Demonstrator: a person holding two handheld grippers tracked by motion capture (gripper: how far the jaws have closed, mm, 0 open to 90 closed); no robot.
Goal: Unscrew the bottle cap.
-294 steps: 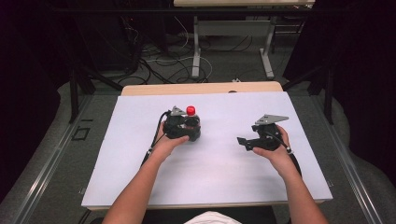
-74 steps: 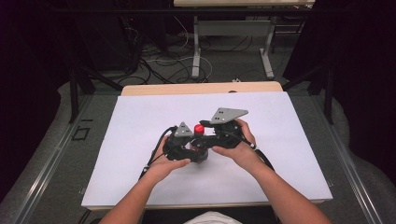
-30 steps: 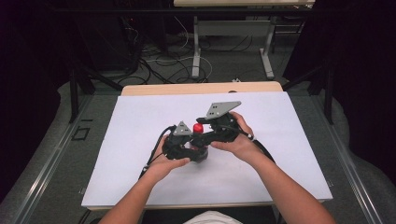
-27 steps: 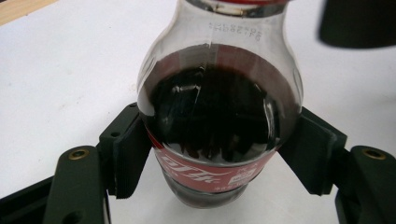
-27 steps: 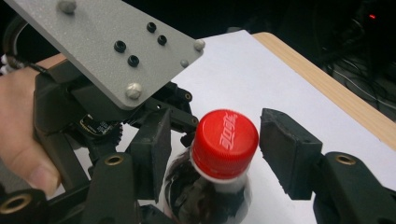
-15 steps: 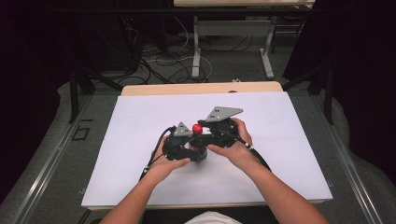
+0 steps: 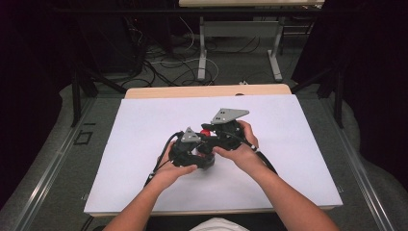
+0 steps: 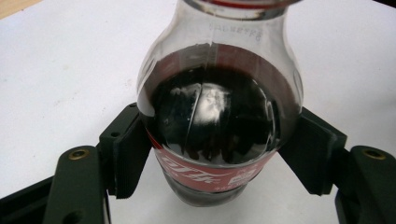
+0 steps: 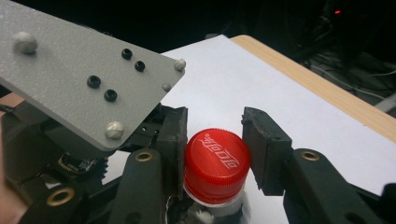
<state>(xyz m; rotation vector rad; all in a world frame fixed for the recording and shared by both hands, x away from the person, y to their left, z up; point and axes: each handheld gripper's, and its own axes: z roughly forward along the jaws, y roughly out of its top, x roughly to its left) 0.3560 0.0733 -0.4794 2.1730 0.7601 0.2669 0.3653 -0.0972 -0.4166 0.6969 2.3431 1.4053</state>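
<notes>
At mid-tabletop [image 7: 144,144] we clamp the upright bottle [image 8: 219,116] in our left tool [image 8: 219,154] while our right tool [image 9: 215,156] has just been closing on its cap [image 9: 215,158] above.

Both forearms are bare, with no sleeves, and a bit of white clothing shows at the near edge of the high view. The left gripper [image 7: 188,150] is black, with 2 blocky jaws, brass-ringed screw holes and a small grey plate on top. The right gripper [image 7: 222,134] is also black; its larger grey 3-cornered plate [image 9: 79,84] carries 3 black screws and pale rounded studs. A black cable [image 7: 158,166] trails from the left one toward the near edge.
</notes>
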